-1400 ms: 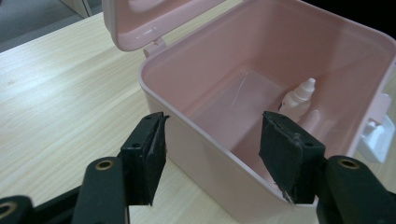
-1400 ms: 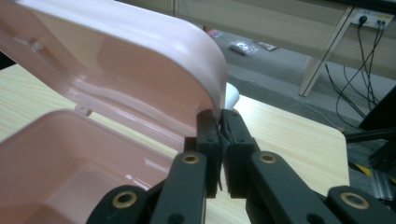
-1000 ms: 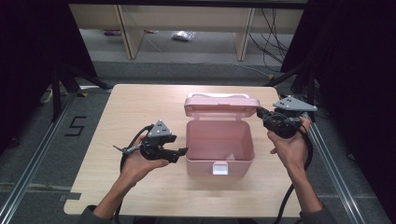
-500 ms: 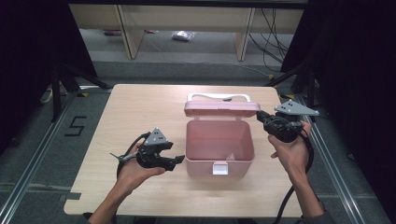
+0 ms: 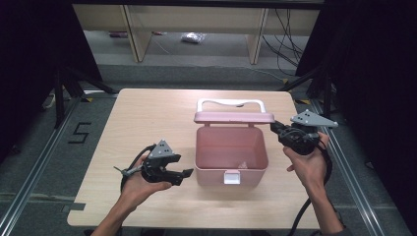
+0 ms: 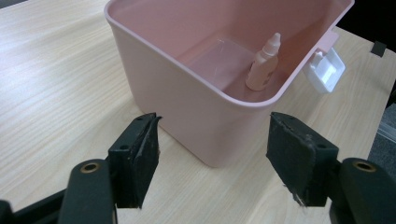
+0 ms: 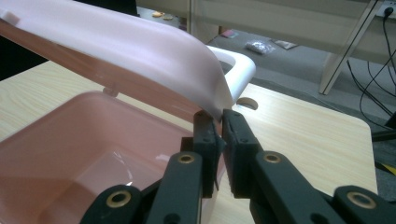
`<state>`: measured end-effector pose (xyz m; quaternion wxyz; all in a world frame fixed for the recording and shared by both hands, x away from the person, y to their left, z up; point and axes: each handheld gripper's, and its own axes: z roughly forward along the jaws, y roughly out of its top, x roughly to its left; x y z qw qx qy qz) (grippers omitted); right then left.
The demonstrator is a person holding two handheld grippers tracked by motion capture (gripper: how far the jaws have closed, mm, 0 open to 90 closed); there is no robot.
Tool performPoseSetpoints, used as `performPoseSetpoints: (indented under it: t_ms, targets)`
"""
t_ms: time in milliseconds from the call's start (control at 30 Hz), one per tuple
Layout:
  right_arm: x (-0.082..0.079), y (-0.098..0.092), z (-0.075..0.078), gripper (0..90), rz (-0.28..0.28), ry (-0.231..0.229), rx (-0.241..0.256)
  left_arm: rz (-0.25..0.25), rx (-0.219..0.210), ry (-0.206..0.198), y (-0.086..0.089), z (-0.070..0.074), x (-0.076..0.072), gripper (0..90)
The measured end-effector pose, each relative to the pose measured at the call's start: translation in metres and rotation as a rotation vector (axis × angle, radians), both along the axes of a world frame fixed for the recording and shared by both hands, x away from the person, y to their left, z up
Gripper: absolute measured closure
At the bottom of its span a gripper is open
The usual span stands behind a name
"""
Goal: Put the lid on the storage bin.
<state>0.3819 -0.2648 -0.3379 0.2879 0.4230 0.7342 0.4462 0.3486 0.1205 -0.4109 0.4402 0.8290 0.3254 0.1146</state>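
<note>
From above, the raised lid hides the back of your pink box at table centre; the small bottle inside stands upright. Box's long axis runs left-right, latch toward you. Your right gripper is clamped on the lid's corner; left gripper gapes wide beside the box.

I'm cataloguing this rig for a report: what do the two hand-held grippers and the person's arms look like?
Both are black. The left hand-held gripper and the right hand-held gripper each carry a grey three-cornered plate on top and trail a black cable. Their jaws are black bars with brass-coloured pivot rivets and worn dark pads. The forearms are bare, with no sleeves or gloves showing.
</note>
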Motion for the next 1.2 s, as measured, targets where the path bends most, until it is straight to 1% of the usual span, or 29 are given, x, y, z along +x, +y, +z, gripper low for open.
performPoseSetpoints:
  t_ms: [33, 67, 100, 133, 200, 267, 300, 333, 367, 400, 433, 500, 533, 567, 600, 633, 667, 700, 733, 833, 867, 900, 933, 1033, 1067, 1100, 1133, 1167, 1200]
  targets:
    - [0.000, -0.001, 0.000, 84.6, 0.002, 0.001, -0.002, 0.012, -0.020, 0.001, -0.002, -0.002, -0.001, 33.8]
    - [0.000, 0.000, -0.002, 84.6, -0.005, -0.015, 0.008, -0.010, 0.006, 0.004, 0.001, -0.002, 0.000, 33.6]
    - [-0.002, 0.000, -0.001, 84.5, 0.004, 0.012, 0.004, 0.003, -0.014, 0.004, -0.001, -0.004, -0.001, 33.6]
    - [-0.002, -0.001, -0.002, 84.5, 0.010, 0.005, 0.006, -0.002, 0.005, 0.005, 0.001, -0.004, -0.002, 33.5]
    - [-0.003, 0.000, -0.002, 84.4, 0.009, 0.004, 0.010, -0.002, 0.008, 0.005, 0.002, -0.006, -0.002, 33.4]
    - [-0.005, 0.000, -0.003, 84.3, 0.005, 0.033, 0.023, 0.004, 0.004, 0.004, 0.003, -0.007, -0.003, 33.4]
    - [-0.005, -0.001, -0.003, 84.2, 0.008, 0.002, -0.003, 0.004, 0.005, 0.003, 0.003, -0.007, -0.004, 33.4]
    - [-0.004, -0.001, -0.004, 84.1, 0.015, -0.007, 0.005, 0.001, 0.004, 0.007, 0.004, -0.008, -0.004, 33.4]
    - [-0.006, 0.000, -0.005, 84.1, 0.001, 0.006, 0.022, -0.005, 0.005, 0.007, 0.004, -0.008, -0.004, 33.4]
    - [-0.005, -0.002, -0.005, 83.9, 0.016, -0.007, 0.001, -0.004, 0.005, 0.006, 0.005, -0.009, -0.005, 33.3]
    - [-0.007, -0.002, -0.005, 83.9, 0.014, 0.013, 0.018, 0.000, 0.009, 0.008, 0.005, -0.009, -0.006, 33.2]
    - [-0.007, -0.002, -0.007, 83.8, 0.013, 0.000, 0.026, -0.002, 0.001, 0.004, 0.005, -0.011, -0.007, 33.1]
    - [-0.007, -0.002, -0.007, 83.6, 0.016, 0.008, 0.022, -0.001, 0.005, 0.002, 0.005, -0.011, -0.008, 32.9]
    - [-0.009, -0.001, -0.008, 83.5, 0.011, 0.021, 0.041, 0.008, -0.010, 0.004, 0.003, -0.012, -0.008, 32.4]
    - [-0.009, -0.001, -0.008, 83.3, 0.024, 0.022, 0.038, -0.004, 0.008, 0.004, 0.005, -0.011, -0.008, 32.1]
    - [-0.009, -0.003, -0.008, 83.0, 0.022, -0.003, 0.009, -0.003, 0.008, 0.002, 0.005, -0.011, -0.009, 32.1]
    - [-0.011, -0.002, -0.009, 82.9, 0.020, 0.022, 0.035, -0.003, 0.008, -0.001, 0.005, -0.012, -0.009, 31.9]
    - [-0.011, -0.003, -0.010, 82.6, 0.023, 0.019, 0.025, 0.005, -0.007, 0.001, 0.004, -0.013, -0.011, 31.5]
    - [-0.011, -0.002, -0.011, 82.5, 0.016, 0.009, 0.033, 0.004, 0.019, -0.005, 0.005, -0.012, -0.011, 31.3]
    - [-0.013, -0.004, -0.013, 82.3, 0.026, -0.001, 0.011, -0.008, 0.026, -0.001, 0.005, -0.015, -0.014, 30.5]
    - [-0.013, -0.003, -0.014, 82.1, 0.018, -0.003, 0.022, -0.013, 0.029, -0.002, 0.005, -0.016, -0.015, 30.4]
    - [-0.014, -0.003, -0.015, 82.1, 0.023, 0.000, 0.017, -0.014, 0.011, 0.000, 0.004, -0.017, -0.016, 30.3]
    - [-0.015, -0.005, -0.015, 81.6, 0.028, 0.001, 0.001, -0.017, 0.021, 0.005, 0.004, -0.017, -0.018, 30.2]
    - [-0.019, -0.001, -0.017, 81.1, 0.025, 0.038, 0.050, -0.014, 0.023, 0.003, 0.005, -0.018, -0.020, 29.8]
    - [-0.019, -0.003, -0.017, 81.1, 0.029, 0.017, 0.022, -0.012, 0.021, 0.003, 0.006, -0.018, -0.021, 29.7]
    - [-0.019, -0.003, -0.018, 80.7, 0.030, 0.006, 0.017, -0.018, 0.018, 0.006, 0.006, -0.019, -0.021, 29.7]
    - [-0.021, -0.002, -0.019, 80.4, 0.021, 0.014, 0.033, -0.014, 0.015, 0.005, 0.007, -0.019, -0.022, 29.6]
    - [-0.021, -0.003, -0.018, 80.3, 0.042, 0.034, 0.030, -0.012, 0.013, 0.007, 0.007, -0.020, -0.022, 29.6]
    - [-0.023, -0.002, -0.019, 80.1, 0.027, 0.038, 0.040, -0.012, 0.013, 0.004, 0.007, -0.020, -0.023, 29.6]
